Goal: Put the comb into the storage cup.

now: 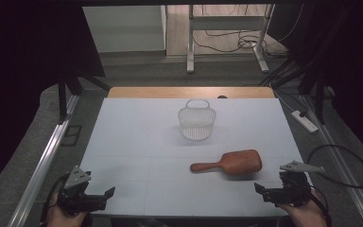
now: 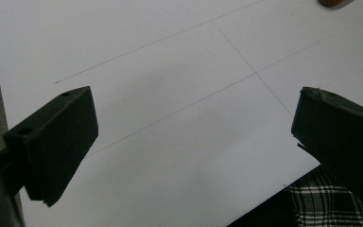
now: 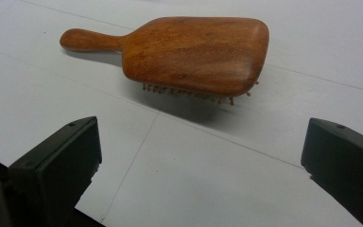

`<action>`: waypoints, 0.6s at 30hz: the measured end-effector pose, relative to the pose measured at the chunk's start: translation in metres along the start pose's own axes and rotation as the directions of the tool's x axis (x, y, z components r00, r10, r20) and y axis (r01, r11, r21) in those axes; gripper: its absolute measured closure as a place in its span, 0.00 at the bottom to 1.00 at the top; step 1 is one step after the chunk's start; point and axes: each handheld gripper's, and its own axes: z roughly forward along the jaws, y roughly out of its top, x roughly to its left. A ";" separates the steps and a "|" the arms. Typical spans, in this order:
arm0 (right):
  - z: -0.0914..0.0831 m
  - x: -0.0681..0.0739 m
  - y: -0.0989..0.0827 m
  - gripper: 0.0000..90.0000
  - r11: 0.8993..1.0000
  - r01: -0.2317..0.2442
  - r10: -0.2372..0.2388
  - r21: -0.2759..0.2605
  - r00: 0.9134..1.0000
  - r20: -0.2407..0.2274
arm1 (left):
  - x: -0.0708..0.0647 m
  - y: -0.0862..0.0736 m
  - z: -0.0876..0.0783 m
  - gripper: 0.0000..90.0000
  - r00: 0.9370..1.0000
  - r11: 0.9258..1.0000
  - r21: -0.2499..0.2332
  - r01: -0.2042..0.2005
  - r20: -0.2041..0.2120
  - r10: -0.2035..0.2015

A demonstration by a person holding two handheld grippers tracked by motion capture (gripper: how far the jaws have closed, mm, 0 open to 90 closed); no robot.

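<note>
While your 2 grippers, left [image 1: 105, 195] and right [image 1: 261, 188], gape wide and empty, note: brush [image 1: 230, 162] at right's 11 o'clock rests on bristles; a careless pinch may tip it.

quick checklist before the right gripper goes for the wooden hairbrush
1. Right gripper open: ok, jaws stand wide apart with nothing between them.
2. Hairbrush reachable: ok, it lies just ahead of the right gripper, bristles down, handle pointing toward the left side of the table.
3. Path to the brush free: ok, bare table between them.
4. Left gripper out of the way: ok, open at the near left corner.
5. White basket apart from the brush: ok, upright farther back.
6. Basket contents: cannot tell.
</note>
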 end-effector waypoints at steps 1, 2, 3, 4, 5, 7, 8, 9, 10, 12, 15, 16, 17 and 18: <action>0.000 0.000 0.000 0.00 1.000 0.000 0.000 0.000 1.000 0.000 | 0.000 0.000 0.000 0.02 1.000 1.000 0.000 0.001 -0.001 -0.001; 0.000 0.000 0.000 0.00 1.000 -0.001 0.001 -0.002 1.000 -0.001 | 0.000 0.000 0.000 0.02 1.000 1.000 -0.001 0.001 0.002 -0.001; 0.000 0.000 0.000 0.00 1.000 0.001 -0.001 -0.003 1.000 -0.001 | 0.000 0.000 0.000 0.02 1.000 1.000 -0.001 0.001 0.004 -0.001; -0.001 0.000 0.000 0.00 1.000 0.003 -0.003 -0.004 1.000 0.000 | 0.000 0.000 0.000 0.02 1.000 1.000 -0.001 0.000 0.007 0.000; -0.001 0.001 0.000 0.00 1.000 0.005 -0.005 -0.005 1.000 0.001 | 0.000 0.000 0.000 0.02 1.000 1.000 0.000 -0.001 0.009 0.001; -0.001 0.001 -0.001 0.00 1.000 0.008 -0.008 -0.007 1.000 0.004 | 0.000 0.000 0.001 0.02 1.000 1.000 0.004 -0.005 0.011 0.005; -0.001 0.002 -0.001 0.00 1.000 0.009 -0.009 -0.005 1.000 0.006 | 0.000 0.001 0.001 0.02 1.000 1.000 0.007 -0.007 0.011 0.007; -0.001 0.002 -0.001 0.00 1.000 0.009 -0.009 -0.006 1.000 0.007 | 0.000 0.001 0.001 0.02 1.000 1.000 0.008 -0.009 0.010 0.009; -0.001 0.002 -0.001 0.00 1.000 0.010 -0.010 -0.005 1.000 0.008 | 0.000 0.001 0.002 0.02 1.000 1.000 0.009 -0.010 0.011 0.010; -0.001 0.002 -0.001 0.00 1.000 0.013 -0.012 -0.005 1.000 0.010 | 0.000 0.001 0.002 0.02 1.000 1.000 0.010 -0.012 0.013 0.012; -0.001 0.003 -0.001 0.00 1.000 0.018 -0.018 -0.003 1.000 0.009 | 0.000 0.001 0.002 0.02 1.000 1.000 0.010 -0.011 0.025 0.010; -0.001 0.003 -0.001 0.00 1.000 0.026 -0.026 0.000 1.000 0.010 | 0.000 0.001 0.001 0.02 1.000 1.000 0.010 -0.011 0.025 0.010; -0.001 0.004 -0.001 0.00 0.999 0.032 -0.032 0.001 0.999 0.009 | 0.000 0.001 0.001 0.02 1.000 1.000 0.008 -0.011 0.027 0.010; 0.000 0.004 -0.001 0.00 0.999 0.037 -0.037 0.003 0.999 0.010 | 0.000 0.001 0.001 0.02 1.000 1.000 0.008 -0.011 0.028 0.011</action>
